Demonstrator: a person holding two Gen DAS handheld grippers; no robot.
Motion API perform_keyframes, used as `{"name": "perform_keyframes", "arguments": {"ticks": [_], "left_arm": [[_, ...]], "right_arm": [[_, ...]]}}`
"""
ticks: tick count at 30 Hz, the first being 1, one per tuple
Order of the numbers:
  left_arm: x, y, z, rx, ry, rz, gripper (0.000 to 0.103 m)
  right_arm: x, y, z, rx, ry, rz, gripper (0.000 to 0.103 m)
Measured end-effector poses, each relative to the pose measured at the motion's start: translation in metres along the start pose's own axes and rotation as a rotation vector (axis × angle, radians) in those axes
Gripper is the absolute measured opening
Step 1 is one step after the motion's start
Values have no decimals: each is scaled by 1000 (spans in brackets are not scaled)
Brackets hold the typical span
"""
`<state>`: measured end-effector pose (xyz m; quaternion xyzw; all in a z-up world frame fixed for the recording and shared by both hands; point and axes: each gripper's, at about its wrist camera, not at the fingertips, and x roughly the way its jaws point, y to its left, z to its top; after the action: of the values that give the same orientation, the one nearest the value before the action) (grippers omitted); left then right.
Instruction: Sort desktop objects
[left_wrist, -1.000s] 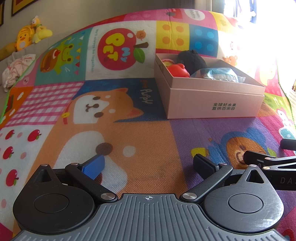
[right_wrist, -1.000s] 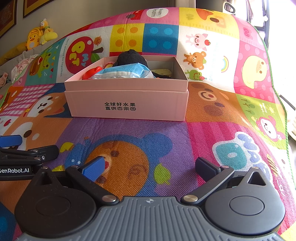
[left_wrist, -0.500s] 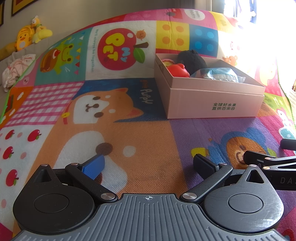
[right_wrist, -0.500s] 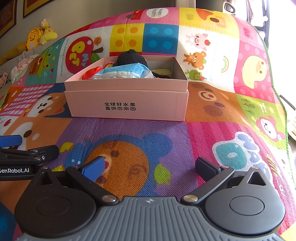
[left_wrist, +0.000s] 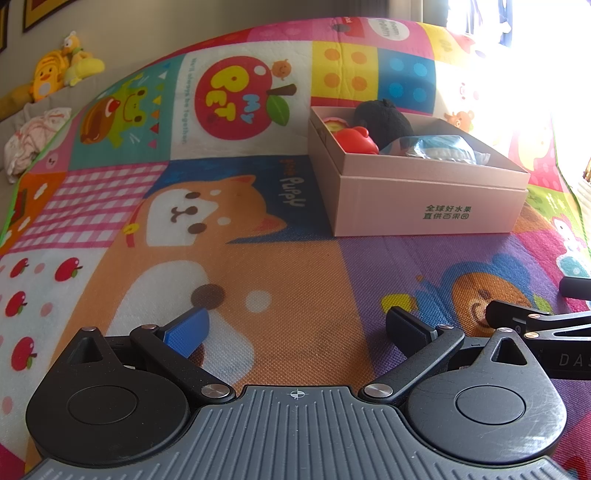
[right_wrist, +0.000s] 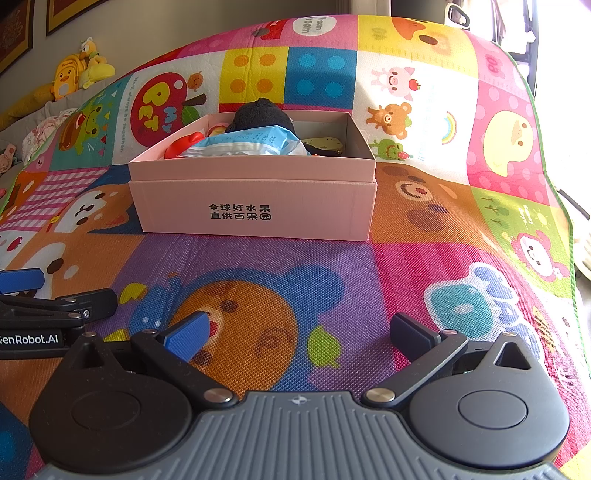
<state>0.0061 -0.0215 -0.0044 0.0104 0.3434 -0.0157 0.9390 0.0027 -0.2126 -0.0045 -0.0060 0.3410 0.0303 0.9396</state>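
Right wrist view shows the pink box (right_wrist: 255, 206) straight ahead of the right gripper (right_wrist: 295, 332), long side facing it; both grippers' jaws are open, empty; left gripper (left_wrist: 295, 328) is farther.

One pink box (right_wrist: 255, 206) sits on one play mat (right_wrist: 424, 266). Inside the box I count one black plush (right_wrist: 258, 114), one red toy (left_wrist: 356, 140), one blue-and-white packet (right_wrist: 251, 142), one small round pink-and-yellow thing (left_wrist: 334, 123) at the back corner, and one yellowish piece (right_wrist: 325, 143) half hidden. Two grippers are out: the left gripper (left_wrist: 295, 328) and the right gripper (right_wrist: 299, 330), each with two fingers, spread apart. Two yellow plush toys (left_wrist: 62, 66) sit by the wall, beside one bundle of cloth (left_wrist: 33, 142).
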Motion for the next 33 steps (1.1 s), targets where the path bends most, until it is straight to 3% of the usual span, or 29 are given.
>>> {"name": "perform_keyframes", "arguments": {"ticks": [33], "left_arm": [[3, 4, 1, -3, 0, -1, 103]], "right_arm": [[0, 1, 1, -1, 0, 0, 103]]}}
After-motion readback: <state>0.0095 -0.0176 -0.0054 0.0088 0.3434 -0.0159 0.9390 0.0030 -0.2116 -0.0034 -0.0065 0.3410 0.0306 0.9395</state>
